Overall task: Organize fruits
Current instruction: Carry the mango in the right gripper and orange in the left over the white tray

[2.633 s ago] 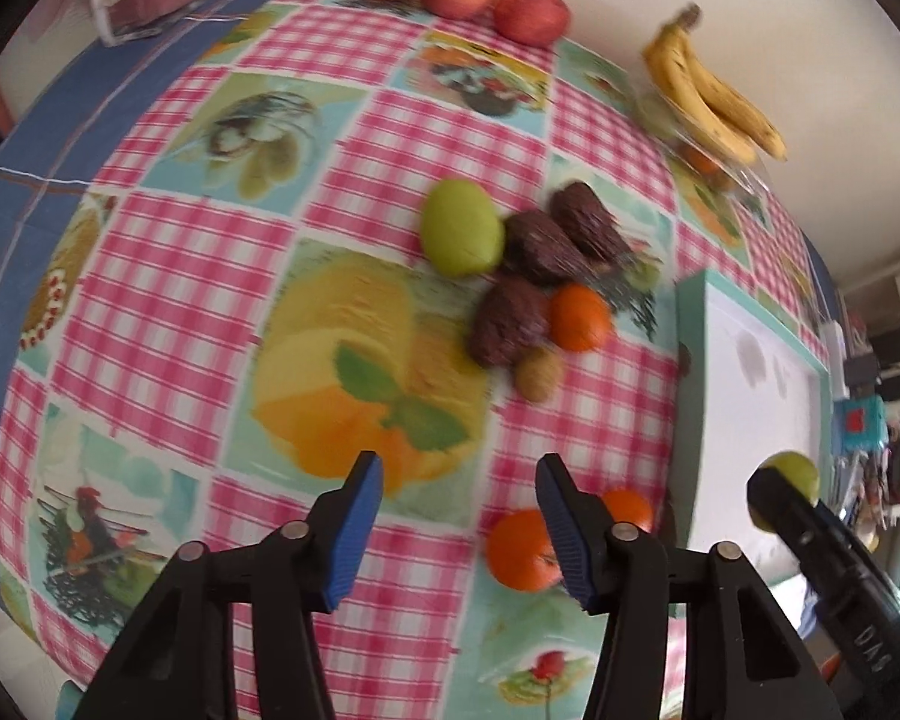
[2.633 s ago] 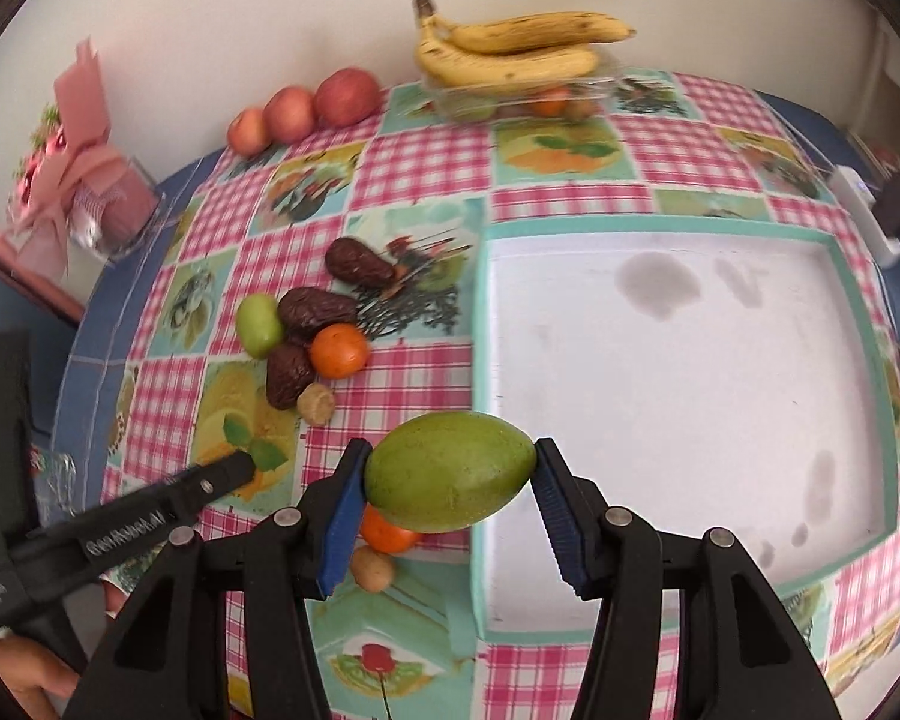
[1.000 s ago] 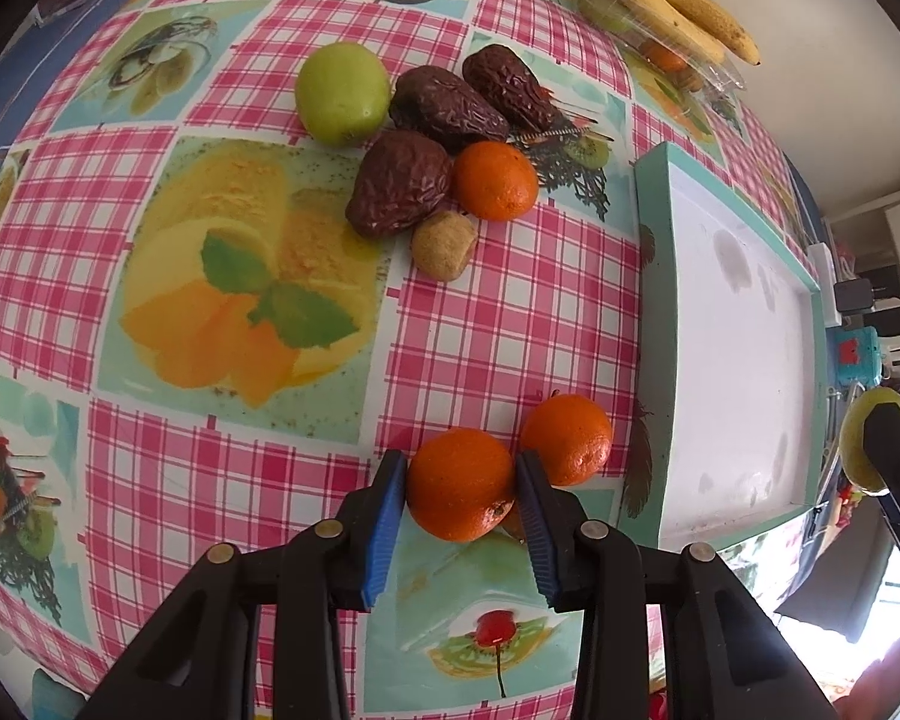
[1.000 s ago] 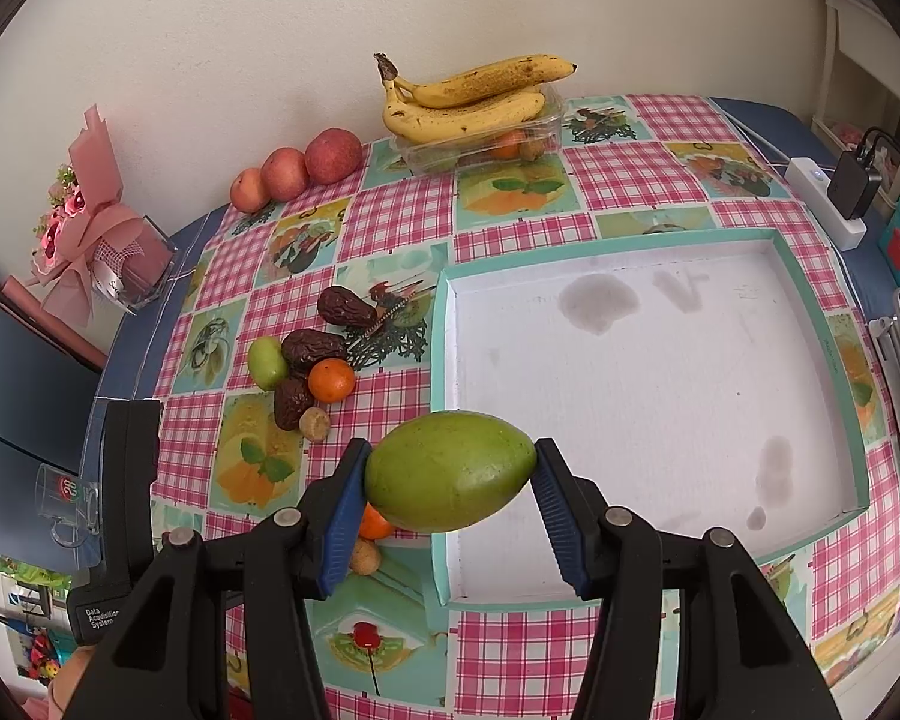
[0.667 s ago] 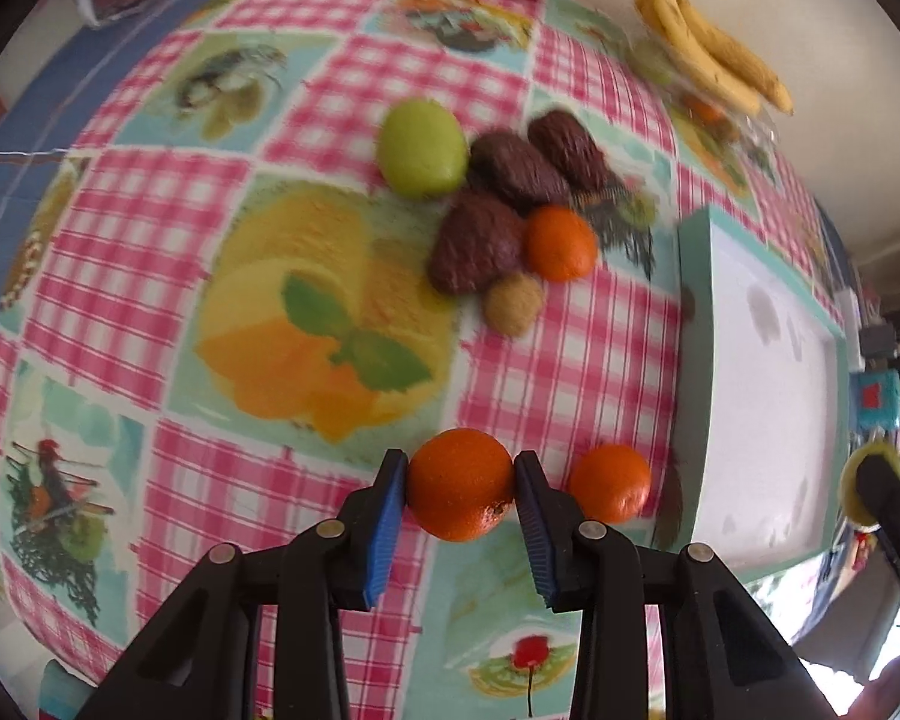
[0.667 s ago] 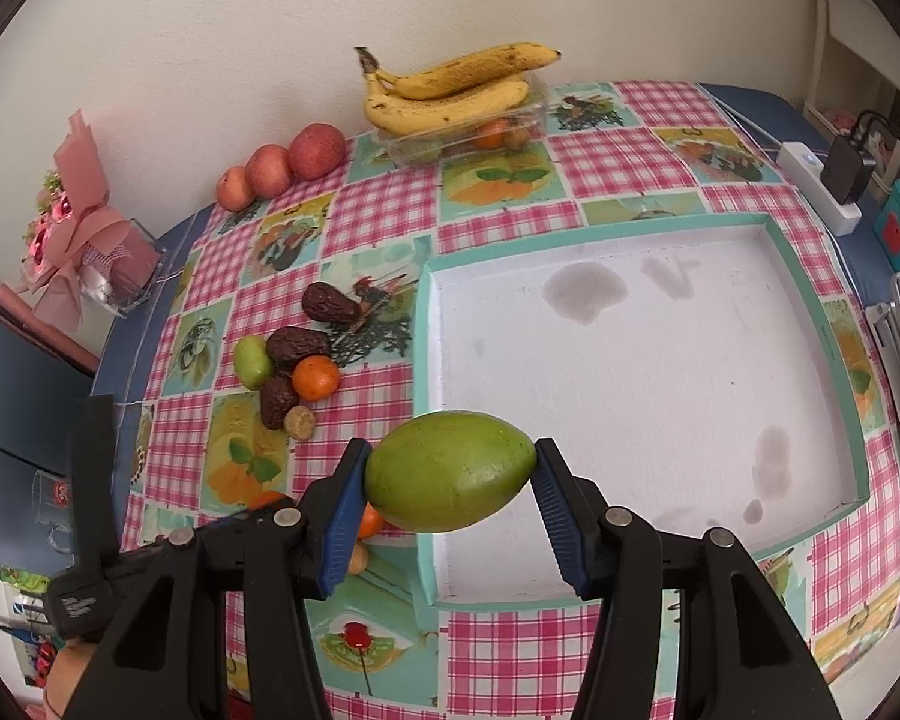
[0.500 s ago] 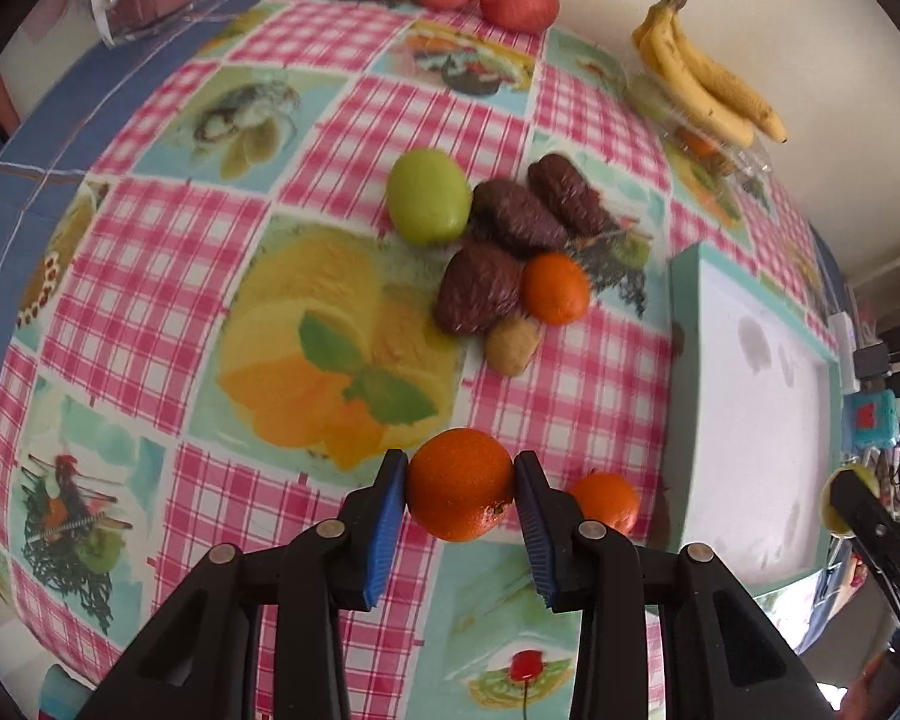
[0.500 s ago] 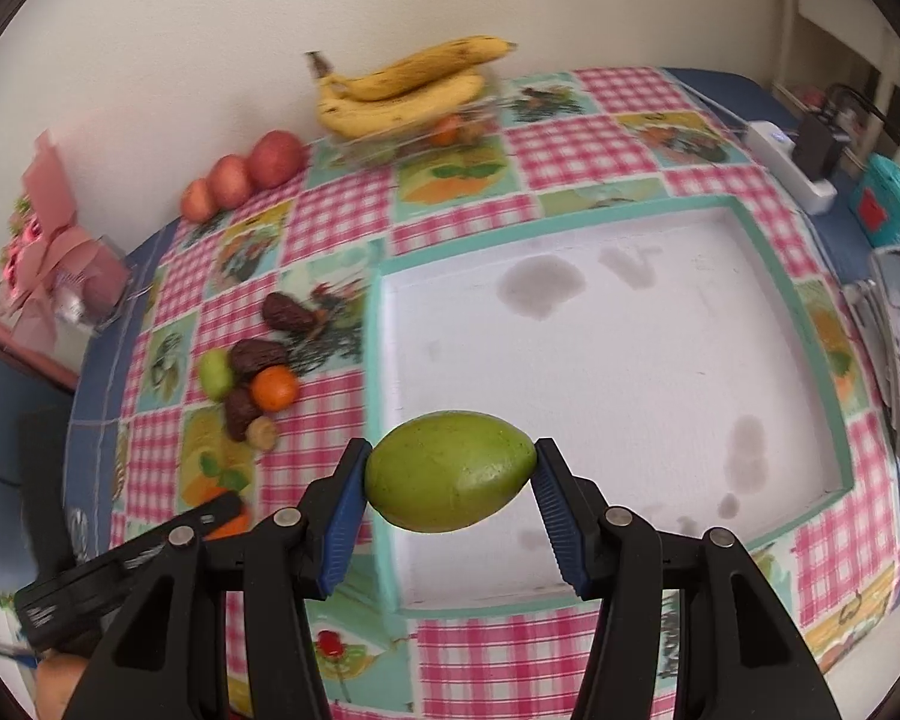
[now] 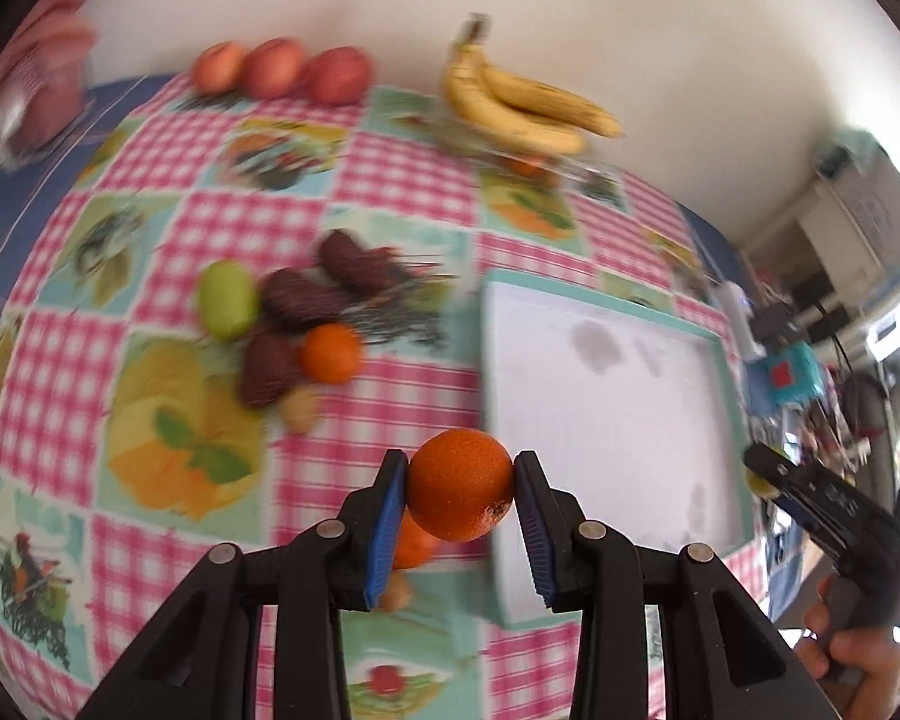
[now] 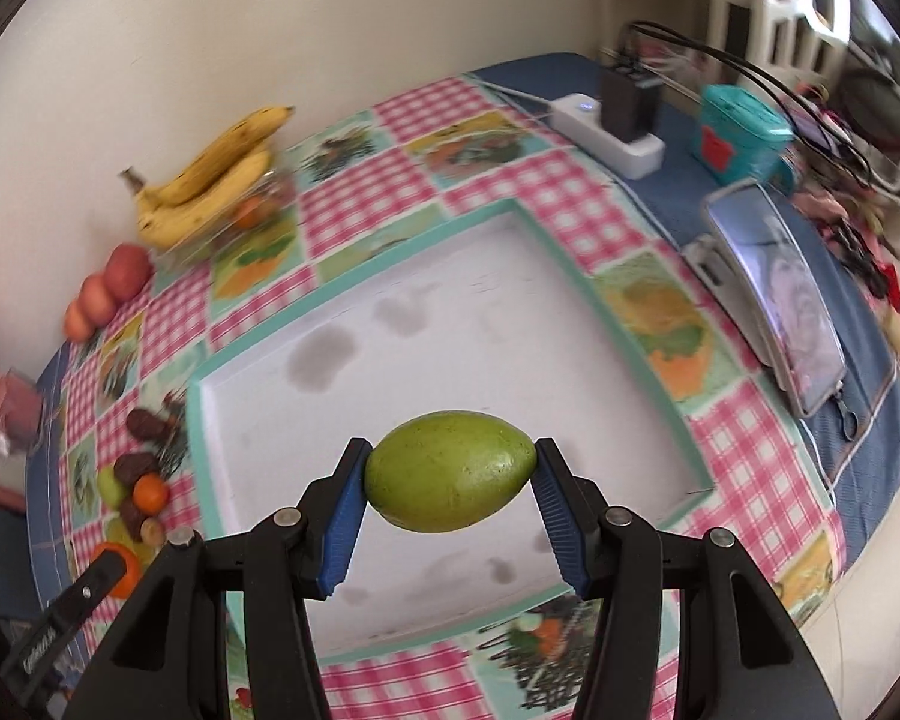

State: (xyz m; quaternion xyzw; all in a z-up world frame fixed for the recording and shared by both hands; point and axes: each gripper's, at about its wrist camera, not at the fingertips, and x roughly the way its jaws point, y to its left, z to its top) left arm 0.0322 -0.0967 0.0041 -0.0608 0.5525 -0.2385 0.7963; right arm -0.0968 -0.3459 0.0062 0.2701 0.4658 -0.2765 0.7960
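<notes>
My left gripper (image 9: 459, 495) is shut on an orange (image 9: 460, 484), held above the table just left of the white tray (image 9: 606, 396) with its teal rim. A second orange (image 9: 414, 543) and a small brown fruit (image 9: 397, 591) lie below it. My right gripper (image 10: 450, 489) is shut on a green mango (image 10: 450, 471), raised over the near part of the tray (image 10: 426, 324). A pile with a green fruit (image 9: 227, 299), dark brown fruits (image 9: 297, 300) and another orange (image 9: 330, 353) sits on the checked cloth. The right gripper (image 9: 768, 477) shows at the tray's far side.
Bananas (image 9: 522, 102) on a clear box and three red apples (image 9: 282, 67) stand by the wall. A power strip (image 10: 609, 129), teal box (image 10: 741, 132) and a phone (image 10: 777, 294) lie right of the tray. A hand (image 9: 852, 654) holds the right gripper's handle.
The left gripper closed on an orange, lifted it off the cloth and swung right toward the tray. The right gripper, still holding the mango, moved out over the tray.
</notes>
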